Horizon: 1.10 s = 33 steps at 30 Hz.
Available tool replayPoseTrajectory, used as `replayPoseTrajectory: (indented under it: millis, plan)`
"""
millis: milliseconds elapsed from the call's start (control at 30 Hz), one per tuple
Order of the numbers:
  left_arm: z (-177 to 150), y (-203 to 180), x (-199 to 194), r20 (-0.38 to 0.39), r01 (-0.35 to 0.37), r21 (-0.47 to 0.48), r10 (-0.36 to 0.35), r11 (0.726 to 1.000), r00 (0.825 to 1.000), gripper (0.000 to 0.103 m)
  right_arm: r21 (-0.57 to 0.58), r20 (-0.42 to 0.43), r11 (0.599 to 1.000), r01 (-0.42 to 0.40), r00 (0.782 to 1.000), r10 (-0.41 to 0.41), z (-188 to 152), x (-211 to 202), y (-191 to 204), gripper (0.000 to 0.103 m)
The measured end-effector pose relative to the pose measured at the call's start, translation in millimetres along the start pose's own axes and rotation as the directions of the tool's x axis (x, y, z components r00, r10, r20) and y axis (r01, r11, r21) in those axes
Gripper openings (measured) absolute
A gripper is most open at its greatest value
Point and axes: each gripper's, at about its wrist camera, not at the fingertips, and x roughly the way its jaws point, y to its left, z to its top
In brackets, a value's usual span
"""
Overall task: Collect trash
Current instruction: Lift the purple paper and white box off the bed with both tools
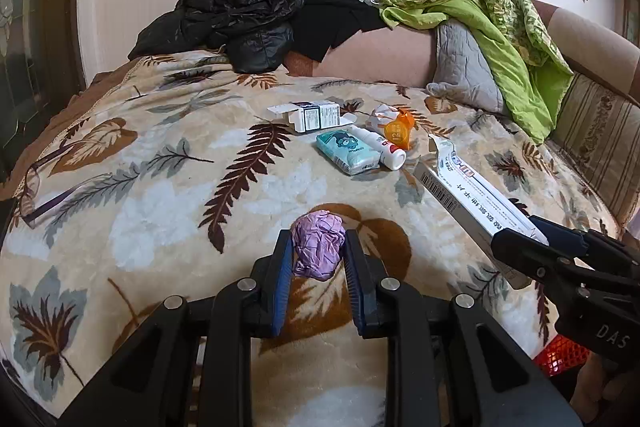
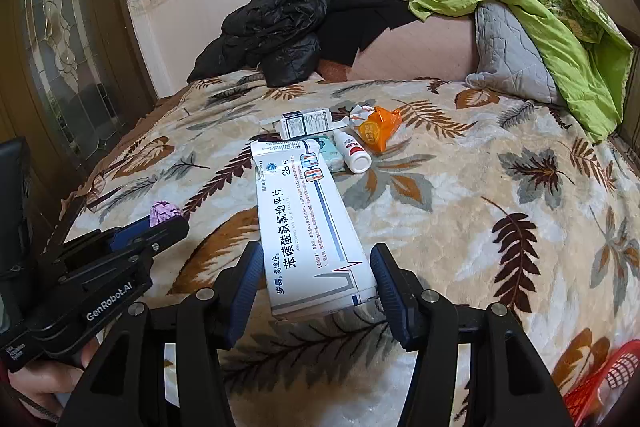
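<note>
The left gripper [image 1: 318, 255] is closed on a crumpled purple wrapper [image 1: 319, 244], its blue-padded fingers [image 1: 282, 275] pressing the ball from both sides just above the leaf-patterned blanket [image 1: 140, 187]. From the right wrist view the same purple wad [image 2: 162, 211] shows at the tip of that tool, low on the left.

The right gripper [image 2: 316, 279] holds a long white medicine box [image 2: 308, 223] by its near end, jaws spread about the box's width with a pad [image 2: 246, 279] against each long edge. The box juts forward and sits tilted, its far flap open. In the left wrist view it [image 1: 472, 183] runs diagonally up from the right gripper [image 1: 520, 239] at the right edge.

A red mesh basket [image 2: 600, 383] shows at the lower right corner, beside the bed.

Further out, mid-blanket, a small cluster of items lies close together: a teal tissue pack [image 1: 347, 151], a white spray bottle [image 1: 382, 149] on its side just right of it, an orange packet [image 1: 398, 133] with crumpled white paper [image 1: 380, 115] touching it, and an opened small white carton [image 1: 310, 117] behind them.

At the far edge, a black jacket [image 1: 248, 19] is heaped against the wall, and a green cloth [image 1: 500, 19] drapes over a grey quilted cushion [image 1: 464, 67].
</note>
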Motion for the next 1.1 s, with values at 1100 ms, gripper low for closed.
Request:
replayPoseTrajectory:
  millis: [1100]
  plan:
    - [2.1,-1.8,7.0,-0.001,0.001,0.043,-0.001,0.999,1.000,0.024,0.015,-0.009,1.000,0.008,1.000,-0.008,-0.7,3.9,-5.3,0.060]
